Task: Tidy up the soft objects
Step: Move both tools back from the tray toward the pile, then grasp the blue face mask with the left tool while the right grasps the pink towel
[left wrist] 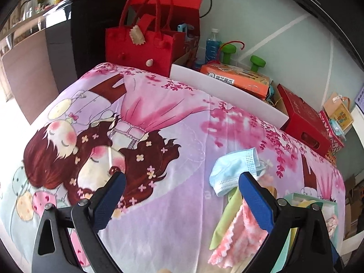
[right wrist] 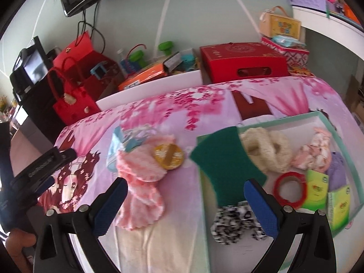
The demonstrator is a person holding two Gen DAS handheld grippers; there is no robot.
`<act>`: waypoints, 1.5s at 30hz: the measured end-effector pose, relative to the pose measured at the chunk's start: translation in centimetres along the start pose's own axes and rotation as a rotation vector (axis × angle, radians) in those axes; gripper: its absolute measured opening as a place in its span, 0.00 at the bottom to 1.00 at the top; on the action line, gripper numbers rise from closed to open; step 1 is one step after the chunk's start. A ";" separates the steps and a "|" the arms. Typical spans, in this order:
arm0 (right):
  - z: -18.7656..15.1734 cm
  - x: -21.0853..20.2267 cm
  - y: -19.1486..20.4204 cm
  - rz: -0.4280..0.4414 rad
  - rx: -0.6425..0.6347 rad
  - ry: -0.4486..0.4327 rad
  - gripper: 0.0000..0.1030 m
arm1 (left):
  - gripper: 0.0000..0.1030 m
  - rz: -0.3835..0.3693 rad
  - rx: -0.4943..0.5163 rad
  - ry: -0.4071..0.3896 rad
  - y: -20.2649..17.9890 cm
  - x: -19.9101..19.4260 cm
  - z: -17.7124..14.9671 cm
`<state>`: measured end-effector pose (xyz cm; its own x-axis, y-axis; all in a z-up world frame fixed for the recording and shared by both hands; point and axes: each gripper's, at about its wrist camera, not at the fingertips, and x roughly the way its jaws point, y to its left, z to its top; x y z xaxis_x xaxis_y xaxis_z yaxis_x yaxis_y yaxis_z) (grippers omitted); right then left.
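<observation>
My left gripper is open and empty above the cartoon blanket. To its right lie a blue face mask, a pink fluffy cloth and a green cloth. My right gripper is open and empty. A dark green scouring pad lies over the edge of a mint tray, right in front of it. The pink cloth, a round gold item and the mask lie left of the tray. The tray holds cream scrunchies, a leopard scrunchie and other soft items.
A red ring, green tissue packs and a purple item lie in the tray. Red felt bags, a red box, an orange pack and green dumbbells crowd the far side by the wall.
</observation>
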<state>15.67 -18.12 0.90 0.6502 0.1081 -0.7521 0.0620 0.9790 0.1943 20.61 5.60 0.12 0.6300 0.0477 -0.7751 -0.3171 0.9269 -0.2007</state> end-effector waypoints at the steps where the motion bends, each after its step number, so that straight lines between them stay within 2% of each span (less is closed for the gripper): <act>1: 0.1 0.2 0.4 0.009 -0.006 0.002 1.00 | 0.96 -0.002 0.015 -0.002 -0.1 0.3 0.2; 4: 0.4 1.1 1.7 0.021 -0.039 0.010 1.00 | 0.96 0.006 0.037 -0.002 -0.2 1.1 0.5; 9: 0.7 2.9 3.8 0.048 -0.096 0.030 1.00 | 0.96 -0.035 0.037 0.035 -0.1 2.4 0.9; 15: 1.1 5.0 5.3 0.051 -0.135 0.047 0.99 | 0.96 -0.005 0.019 0.061 0.8 4.0 1.3; 18: 1.1 6.0 5.8 0.064 -0.139 0.063 0.93 | 0.96 -0.008 0.002 0.091 1.0 4.9 1.2; 23: 0.9 7.3 6.1 0.071 -0.147 0.088 0.84 | 0.96 -0.057 -0.031 0.131 0.9 6.0 1.0; 28: 0.5 8.4 6.2 0.077 -0.156 0.114 0.67 | 0.96 -0.108 -0.025 0.171 0.2 7.2 0.7; 31: 0.3 9.0 5.9 0.080 -0.144 0.135 0.54 | 0.89 -0.141 -0.010 0.177 -0.4 7.5 0.6; 35: 0.1 9.4 5.3 0.084 -0.119 0.153 0.43 | 0.65 -0.177 0.010 0.195 -1.0 8.0 0.3; 37: 0.0 9.6 5.0 0.082 -0.107 0.164 0.38 | 0.57 -0.218 0.003 0.214 -1.3 8.3 0.0; 45: -0.3 10.0 4.5 0.096 -0.080 0.181 0.23 | 0.36 -0.322 -0.030 0.258 -1.9 9.1 -0.5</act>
<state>22.22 -12.57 -5.95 0.5030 0.2239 -0.8348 -0.0588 0.9725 0.2254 26.58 4.11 -6.84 0.5028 -0.3413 -0.7942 -0.1557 0.8679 -0.4716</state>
